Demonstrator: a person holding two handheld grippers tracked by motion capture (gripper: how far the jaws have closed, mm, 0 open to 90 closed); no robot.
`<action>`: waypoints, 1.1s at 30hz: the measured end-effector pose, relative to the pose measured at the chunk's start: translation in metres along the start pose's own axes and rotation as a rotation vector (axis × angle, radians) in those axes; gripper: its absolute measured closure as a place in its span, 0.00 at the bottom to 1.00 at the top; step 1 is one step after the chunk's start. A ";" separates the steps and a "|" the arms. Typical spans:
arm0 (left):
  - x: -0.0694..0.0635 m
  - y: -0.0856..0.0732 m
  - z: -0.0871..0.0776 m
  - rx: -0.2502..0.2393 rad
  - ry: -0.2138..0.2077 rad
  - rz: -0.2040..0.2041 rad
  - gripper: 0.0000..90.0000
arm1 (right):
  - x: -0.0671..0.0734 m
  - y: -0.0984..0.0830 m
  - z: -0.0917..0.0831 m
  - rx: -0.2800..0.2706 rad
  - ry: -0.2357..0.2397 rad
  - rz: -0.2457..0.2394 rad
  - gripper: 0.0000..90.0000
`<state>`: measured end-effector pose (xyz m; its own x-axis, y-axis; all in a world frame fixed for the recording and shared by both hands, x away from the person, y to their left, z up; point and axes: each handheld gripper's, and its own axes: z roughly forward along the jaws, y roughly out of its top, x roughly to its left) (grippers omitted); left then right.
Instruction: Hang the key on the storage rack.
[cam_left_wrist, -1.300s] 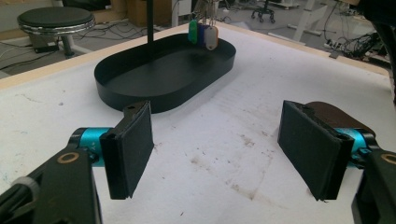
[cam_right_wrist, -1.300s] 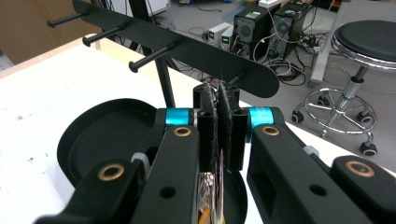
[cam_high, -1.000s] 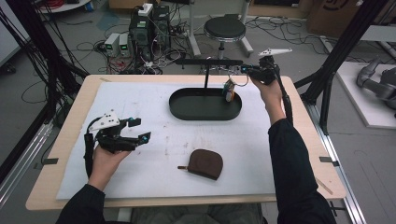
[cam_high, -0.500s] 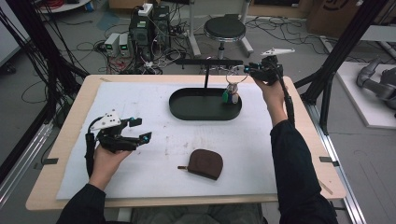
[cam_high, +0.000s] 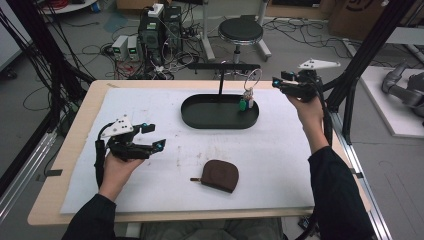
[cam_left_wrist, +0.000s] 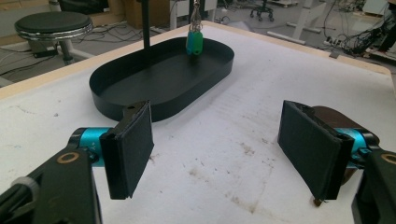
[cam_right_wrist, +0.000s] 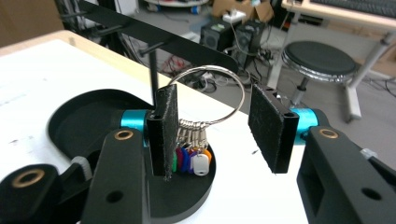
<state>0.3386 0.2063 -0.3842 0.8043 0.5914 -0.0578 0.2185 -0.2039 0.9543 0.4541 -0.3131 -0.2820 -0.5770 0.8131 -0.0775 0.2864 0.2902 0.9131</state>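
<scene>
Overhead, looking forward and down across the bench (cam_high: 280, 165); tool cameras low and close, both facing the black tray (cam_left_wrist: 154, 88).

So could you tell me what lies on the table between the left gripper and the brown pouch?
Nothing: in the high view, the stretch of stained white mat between the left gripper and the brown pouch is bare.

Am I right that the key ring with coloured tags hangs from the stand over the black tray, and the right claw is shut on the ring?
Not quite. The key ring does hang from the stand over the black tray, but the right claw is open: the right gripper view shows its pads spread apart with the ring beyond them, free of either pad.
</scene>
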 end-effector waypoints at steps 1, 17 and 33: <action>0.000 0.000 0.000 0.000 0.000 0.000 0.29 | 0.000 0.000 0.000 0.000 0.000 0.000 0.59; 0.002 -0.006 0.001 0.030 0.048 -0.004 0.29 | 0.023 -0.054 -0.060 -0.066 0.062 -0.002 0.45; 0.002 -0.012 -0.006 0.028 0.070 -0.020 0.29 | 0.045 -0.122 -0.070 -0.092 0.057 0.007 0.32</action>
<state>0.3345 0.2146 -0.3944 0.7591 0.6487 -0.0547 0.2497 -0.2126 0.9447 0.3398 -0.3476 -0.3692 -0.6185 0.7842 -0.0506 0.2207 0.2351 0.9466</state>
